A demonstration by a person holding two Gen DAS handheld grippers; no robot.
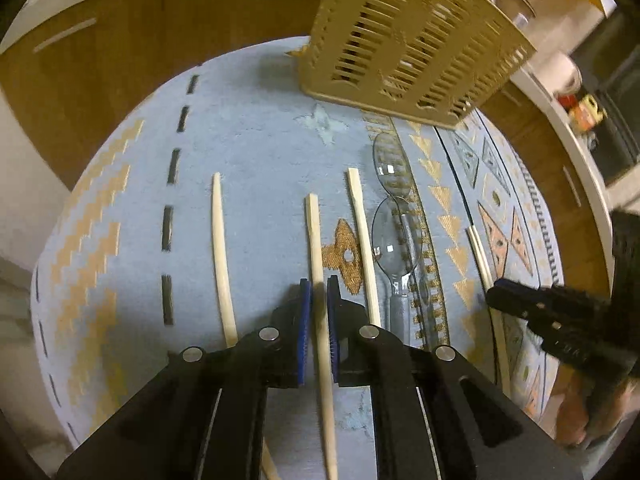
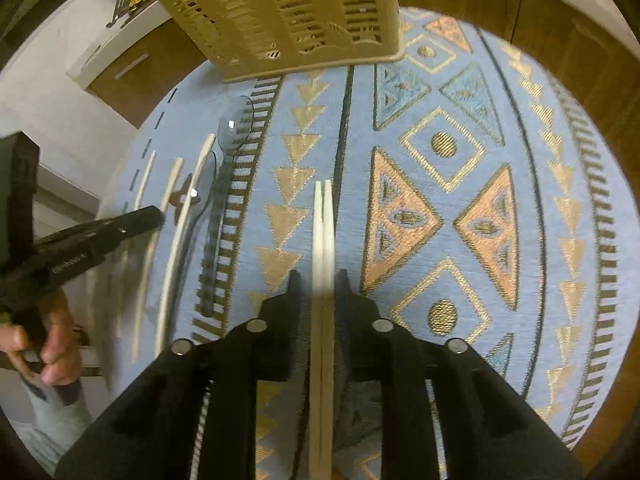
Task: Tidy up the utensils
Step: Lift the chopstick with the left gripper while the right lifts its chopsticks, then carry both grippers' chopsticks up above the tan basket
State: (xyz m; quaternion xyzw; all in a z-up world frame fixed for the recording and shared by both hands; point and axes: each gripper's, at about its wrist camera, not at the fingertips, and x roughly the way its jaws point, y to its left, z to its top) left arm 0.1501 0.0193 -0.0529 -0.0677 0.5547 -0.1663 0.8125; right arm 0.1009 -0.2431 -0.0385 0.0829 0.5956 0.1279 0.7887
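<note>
Both jaws straddle sticks on the patterned cloth (image 2: 472, 92) over my desk. My left gripper (image 1: 319, 286) is clamped on a single chopstick (image 1: 316, 240); my right gripper (image 2: 318, 280) has its jaws slightly apart around a joined pair (image 2: 323, 224), whether pressing I cannot tell. Only the left view shows two more chopsticks beside the clear spoons (image 1: 394, 236). Only the right view shows my hand (image 2: 48, 344). The slotted basket (image 1: 404, 32) stands at the far edge.
</note>
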